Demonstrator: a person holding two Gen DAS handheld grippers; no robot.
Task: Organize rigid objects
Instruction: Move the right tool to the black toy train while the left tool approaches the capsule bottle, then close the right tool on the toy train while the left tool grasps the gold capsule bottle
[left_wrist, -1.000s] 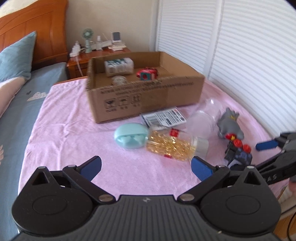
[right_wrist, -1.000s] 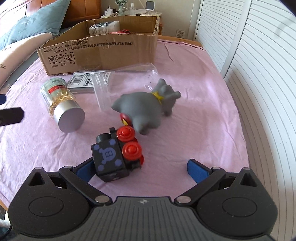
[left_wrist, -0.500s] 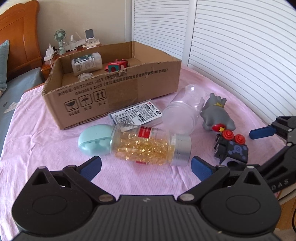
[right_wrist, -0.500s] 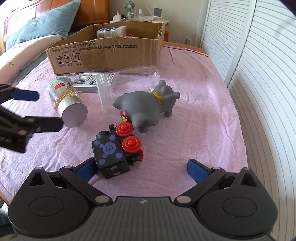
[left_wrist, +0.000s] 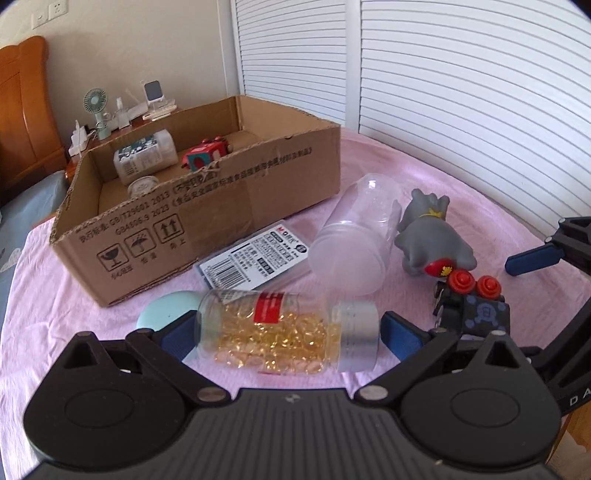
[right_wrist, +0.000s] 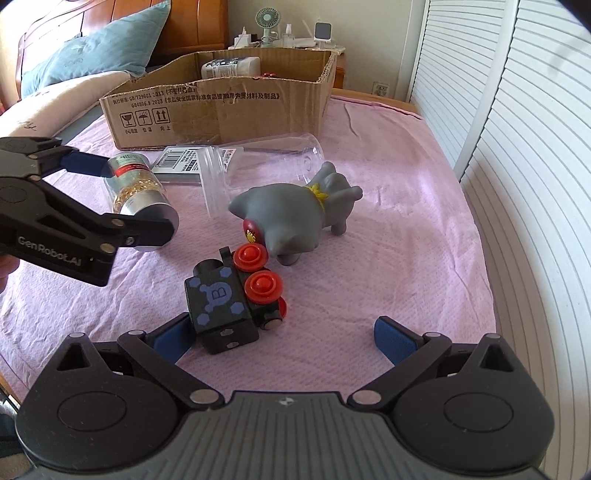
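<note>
While closing: left gripper (left_wrist: 288, 334) spans the capsule bottle (left_wrist: 284, 332), pads not yet pressing.
Bottle axis: lengthwise between its fingers, cap right.
Right gripper (right_wrist: 277, 338): wide open, toy block (right_wrist: 225, 306) beside its left finger.
Nearer: left.

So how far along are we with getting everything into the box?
Done: a white bottle, a red toy and a small jar lie in the cardboard box. In hand: the left gripper is closing around the capsule bottle. Left: clear jar, grey elephant, black toy train, teal case, flat packet.
</note>
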